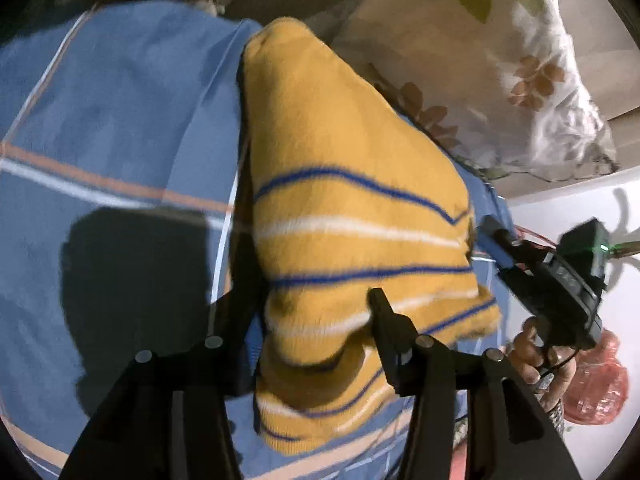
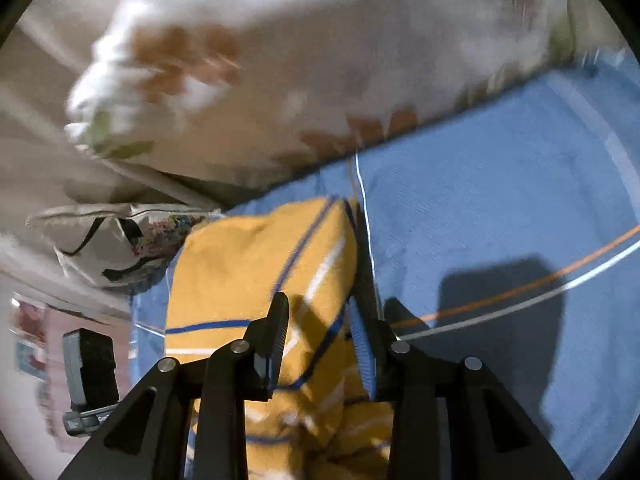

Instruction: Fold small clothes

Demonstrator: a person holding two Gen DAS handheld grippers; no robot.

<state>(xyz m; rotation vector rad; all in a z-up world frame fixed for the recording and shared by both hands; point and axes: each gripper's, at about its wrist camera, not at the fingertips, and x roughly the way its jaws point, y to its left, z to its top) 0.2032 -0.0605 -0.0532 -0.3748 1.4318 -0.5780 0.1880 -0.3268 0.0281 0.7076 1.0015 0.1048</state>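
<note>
Your yellow garment (image 1: 352,216), knitted with thin blue and white stripes, lies bunched and partly lifted over the blue bedsheet (image 1: 120,112), which carries orange and white lines. In the left wrist view the cloth rises to a rounded peak at the far end and drapes down toward you between the fingers of your left gripper (image 1: 312,320); its right finger (image 1: 384,320) presses into the striped hem, while the left finger sits dark in shadow along the cloth's edge, so the jaws look closed on the fabric with the garment pinched between them. In the right wrist view the same garment (image 2: 256,264) fills the gap of your right gripper (image 2: 320,328), with the blue-padded fingers (image 2: 360,344) standing on either side of a fold; they are partly apart, and you cannot tell whether they truly pinch the cloth or only straddle it. Your right gripper also shows at the right edge of the left wrist view, held in your hand (image 1: 532,356) just beside the garment's corner. Beyond the sheet lies a white floral pillow (image 2: 280,60), and a red patterned object (image 1: 600,384) sits near the hand. Both views are blurred.
</note>
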